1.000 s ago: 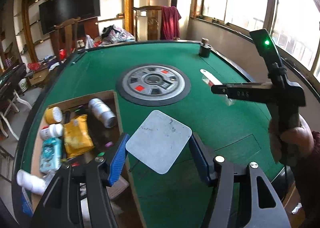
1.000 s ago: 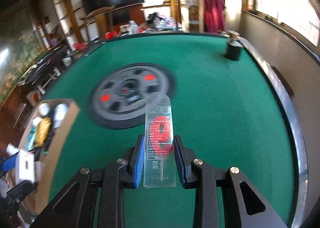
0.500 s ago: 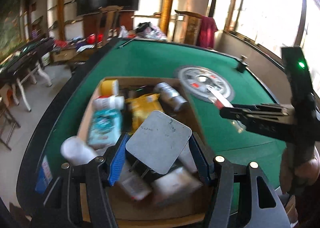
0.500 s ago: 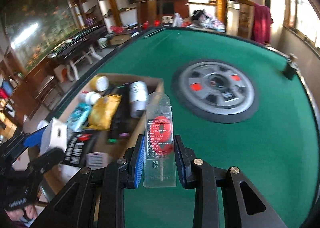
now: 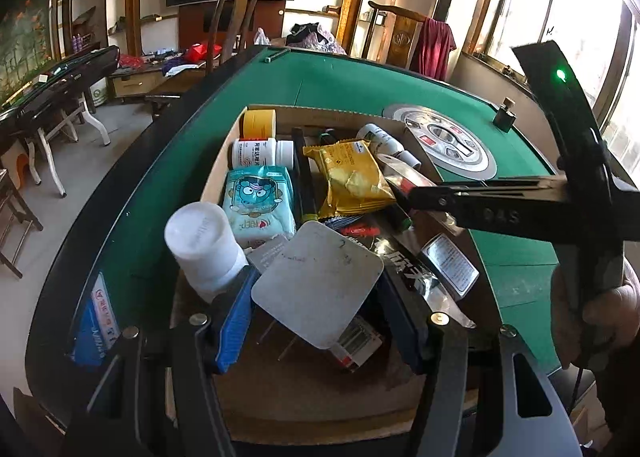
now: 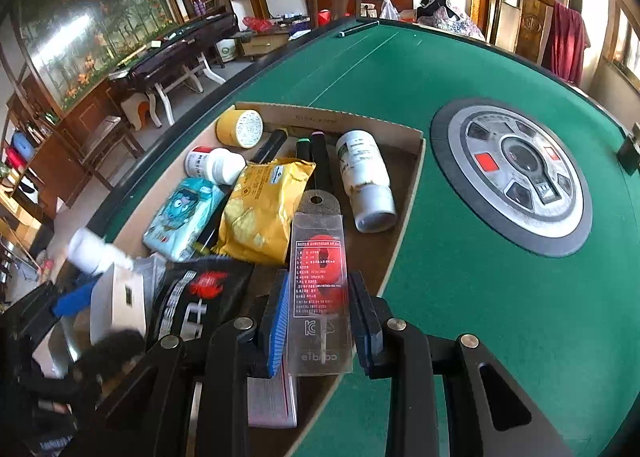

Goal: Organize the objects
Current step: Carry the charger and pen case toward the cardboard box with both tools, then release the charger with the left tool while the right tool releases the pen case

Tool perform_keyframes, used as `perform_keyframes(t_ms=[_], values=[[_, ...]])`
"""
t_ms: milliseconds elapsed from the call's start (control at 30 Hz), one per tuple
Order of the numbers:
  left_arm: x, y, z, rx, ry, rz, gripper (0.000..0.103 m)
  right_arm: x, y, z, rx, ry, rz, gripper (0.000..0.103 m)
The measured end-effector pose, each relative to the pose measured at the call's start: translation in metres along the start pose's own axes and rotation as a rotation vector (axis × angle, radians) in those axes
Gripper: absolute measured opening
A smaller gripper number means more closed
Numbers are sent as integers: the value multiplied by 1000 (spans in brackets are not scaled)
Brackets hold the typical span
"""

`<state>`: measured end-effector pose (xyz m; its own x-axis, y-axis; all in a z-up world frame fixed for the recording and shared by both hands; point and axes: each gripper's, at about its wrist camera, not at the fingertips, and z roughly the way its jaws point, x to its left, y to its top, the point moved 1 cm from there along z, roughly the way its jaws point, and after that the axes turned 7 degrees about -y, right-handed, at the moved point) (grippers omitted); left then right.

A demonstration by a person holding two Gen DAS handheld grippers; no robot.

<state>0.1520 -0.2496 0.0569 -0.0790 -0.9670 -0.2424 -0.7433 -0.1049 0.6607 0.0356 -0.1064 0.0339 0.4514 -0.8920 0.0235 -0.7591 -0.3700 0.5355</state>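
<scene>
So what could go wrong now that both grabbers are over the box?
The box already looks crowded, so the grey square plate in the left gripper might land on the snack bags and slide off. The clear packet in the right gripper hangs near the box's edge by the green table, so it could fall outside. The two grippers are close together and might bump.
</scene>
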Motion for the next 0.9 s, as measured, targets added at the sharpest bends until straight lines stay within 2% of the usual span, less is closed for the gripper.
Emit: perform_keyframes(t_ms=[433,700,767,833,900], values=[[2,9,13,-27,17,18,61,13,21,34,32,-73,-26,33],[-1,9,13,-36,38,27,61,16,22,31,17,-100,-42,33],[0,9,11,-38,39,22,60,18,22,26,4,-103,-45,39],[-1,8,9,-42,46,23,60,20,21,18,-18,-110,-47,64],[-2,8,5,-51,49,22,60,21,19,8,-50,-106,-45,78]])
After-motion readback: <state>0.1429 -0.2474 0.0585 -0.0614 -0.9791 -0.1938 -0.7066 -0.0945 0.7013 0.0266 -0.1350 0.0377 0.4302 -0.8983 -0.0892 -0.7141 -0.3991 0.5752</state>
